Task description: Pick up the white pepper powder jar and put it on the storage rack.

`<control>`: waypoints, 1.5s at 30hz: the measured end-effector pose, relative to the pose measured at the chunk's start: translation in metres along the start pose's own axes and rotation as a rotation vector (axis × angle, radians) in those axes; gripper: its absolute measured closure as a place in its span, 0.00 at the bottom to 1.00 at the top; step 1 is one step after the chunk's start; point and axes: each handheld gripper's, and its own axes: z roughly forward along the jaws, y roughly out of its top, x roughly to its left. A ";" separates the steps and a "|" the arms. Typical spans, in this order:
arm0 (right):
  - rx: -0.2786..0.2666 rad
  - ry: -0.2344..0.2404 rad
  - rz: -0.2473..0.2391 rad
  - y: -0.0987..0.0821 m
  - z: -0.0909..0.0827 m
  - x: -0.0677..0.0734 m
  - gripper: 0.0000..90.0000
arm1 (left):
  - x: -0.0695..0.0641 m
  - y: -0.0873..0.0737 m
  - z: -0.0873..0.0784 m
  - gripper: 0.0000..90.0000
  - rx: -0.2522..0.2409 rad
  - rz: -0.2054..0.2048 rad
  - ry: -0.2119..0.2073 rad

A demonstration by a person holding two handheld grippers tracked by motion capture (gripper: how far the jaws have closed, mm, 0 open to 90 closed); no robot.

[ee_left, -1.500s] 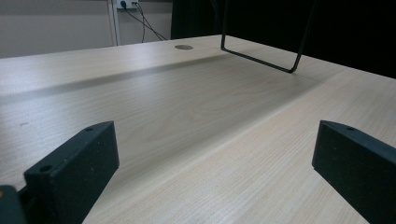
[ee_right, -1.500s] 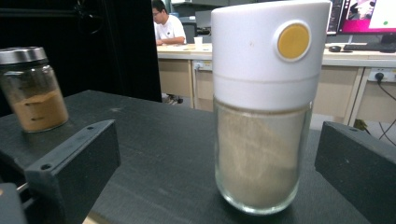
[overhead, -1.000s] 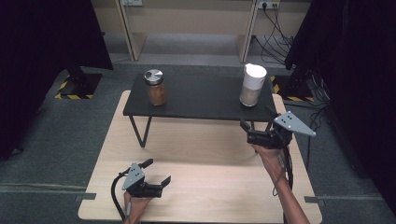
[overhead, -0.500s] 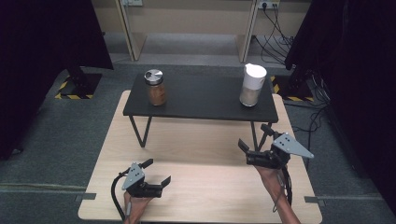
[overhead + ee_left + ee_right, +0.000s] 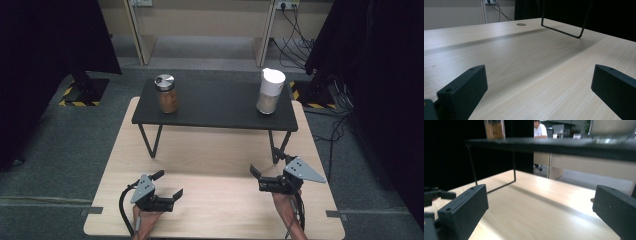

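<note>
White jar [image 5: 270,91] stands on the right end of the black shelf [image 5: 215,107], well apart from both our grippers. Right gripper [image 5: 264,171] sits low on the table [image 5: 220,160], fingers spread, empty; left gripper [image 5: 167,184] likewise spread, empty. We judge nothing is grasped yet; next move calls for raising the right gripper to the jar.

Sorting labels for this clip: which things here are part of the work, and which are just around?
In the work: left gripper, right gripper, brown-filled jar, white-lidded jar.
Just around: black raised shelf, wooden table, floor cables.
</note>
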 end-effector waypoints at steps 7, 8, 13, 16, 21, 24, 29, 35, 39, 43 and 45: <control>0.035 0.017 0.020 -0.021 0.005 -0.001 0.00 | 0.001 0.000 0.000 0.00 0.001 -0.005 -0.001; 0.038 0.017 0.025 -0.024 0.005 0.000 0.00 | 0.001 0.000 0.000 0.00 0.000 -0.007 -0.001; 0.070 0.031 0.023 -0.034 0.010 -0.001 0.00 | 0.001 0.000 0.000 0.00 0.002 -0.005 -0.002; 0.070 0.048 0.028 -0.037 0.011 -0.001 0.00 | 0.001 0.000 0.000 0.00 0.001 -0.008 -0.001; 0.074 0.069 0.013 -0.045 0.012 -0.001 0.00 | 0.001 0.000 0.000 0.00 0.001 -0.010 -0.001; 0.089 0.073 0.022 -0.051 0.013 0.000 0.01 | 0.001 0.000 0.000 0.00 0.001 -0.011 0.001; 0.144 0.060 0.014 -0.060 0.018 0.002 0.01 | 0.001 0.000 0.000 0.00 0.002 -0.010 0.001; 0.153 0.059 0.010 -0.060 0.018 0.002 0.01 | 0.001 0.000 0.001 0.00 0.003 -0.006 0.002; 0.158 0.062 0.004 -0.059 0.019 0.002 0.01 | 0.001 0.000 0.001 0.00 0.003 -0.008 0.002; 0.162 0.064 0.009 -0.059 0.019 0.002 0.01 | 0.001 0.000 0.001 0.00 0.004 -0.007 0.002; 0.165 0.063 0.009 -0.059 0.020 0.002 0.01 | 0.001 0.000 0.001 0.00 0.005 -0.008 0.003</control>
